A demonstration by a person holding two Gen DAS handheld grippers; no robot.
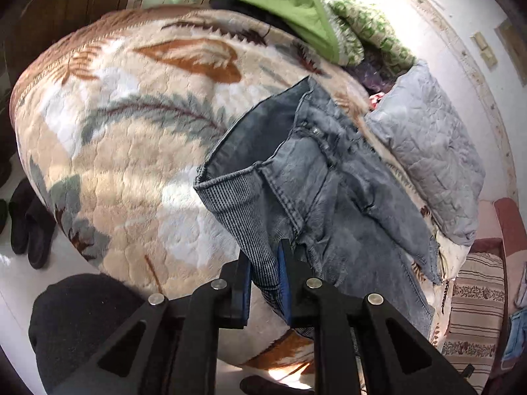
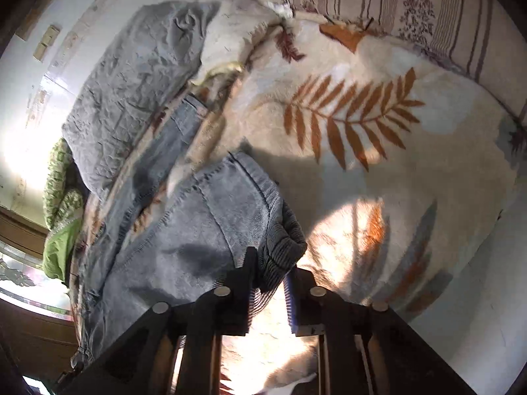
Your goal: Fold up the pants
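Grey-blue denim pants (image 1: 316, 177) lie on a bed covered by a cream blanket with leaf prints (image 1: 131, 138). My left gripper (image 1: 266, 263) is shut on the ribbed elastic waistband (image 1: 250, 230) and lifts that corner off the blanket. In the right wrist view the pants (image 2: 197, 217) stretch away to the left. My right gripper (image 2: 268, 283) is shut on the other ribbed waistband corner (image 2: 283, 247), just above the blanket (image 2: 395, 164).
A grey quilted pillow (image 1: 428, 151) lies beside the pants; it also shows in the right wrist view (image 2: 131, 92). Green clothes (image 1: 290, 3) are piled at the far end. A striped cushion (image 2: 395, 0) borders the bed. Dark slippers (image 1: 29, 227) stand on the floor.
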